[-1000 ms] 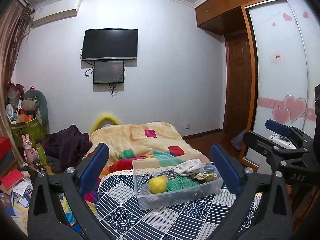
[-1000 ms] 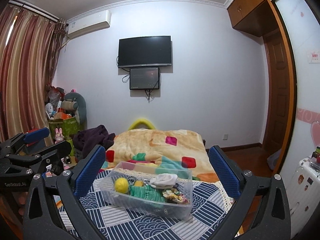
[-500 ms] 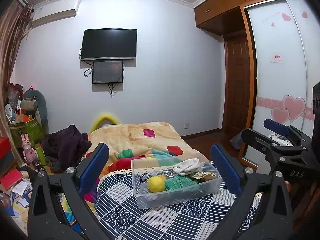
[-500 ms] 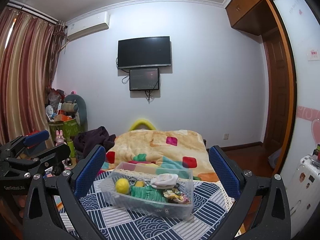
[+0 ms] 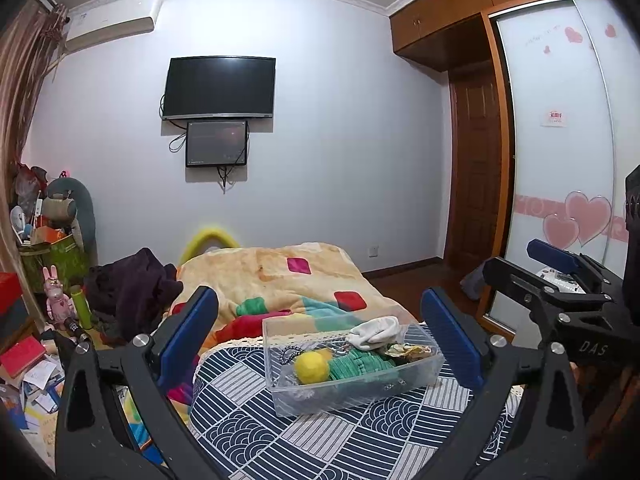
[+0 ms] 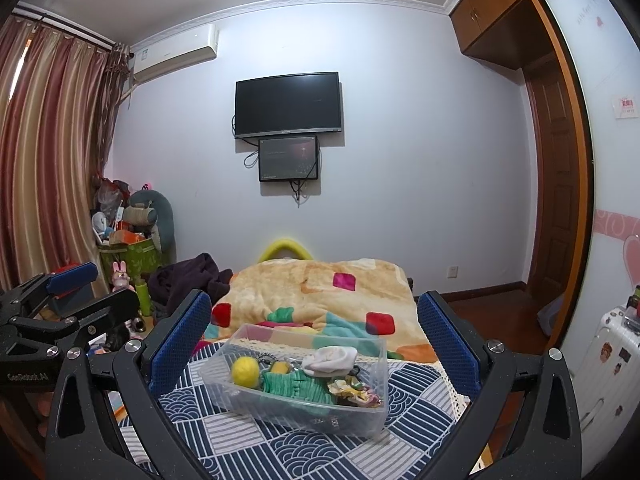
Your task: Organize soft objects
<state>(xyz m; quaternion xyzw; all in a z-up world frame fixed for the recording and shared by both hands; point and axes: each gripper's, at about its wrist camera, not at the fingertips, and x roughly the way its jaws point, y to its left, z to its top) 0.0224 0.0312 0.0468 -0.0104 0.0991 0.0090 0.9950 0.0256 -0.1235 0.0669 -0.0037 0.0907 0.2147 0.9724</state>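
Item: one clear rectangular plastic bin (image 5: 352,376), standing on the blue-and-white patterned cloth (image 5: 320,436) at the foot of the bed. Contents, as I logged them: yellow felt ball (image 5: 311,367), green knitted piece (image 5: 360,364), white rolled sock (image 5: 376,332), a small floral fabric item (image 6: 354,390) and a dark beaded band (image 5: 290,354) (too small to name surely).

Left hand-held gripper (image 5: 320,340): released, blue pads spread wide, nothing between them. Right hand-held gripper (image 6: 314,344): likewise released and empty.

Relation: the bin lay straight ahead and below both hand-held grippers, its long axis crosswise to their fingers. I judged neither clearly nearer; the ball sat toward the left one, the floral item toward the right.
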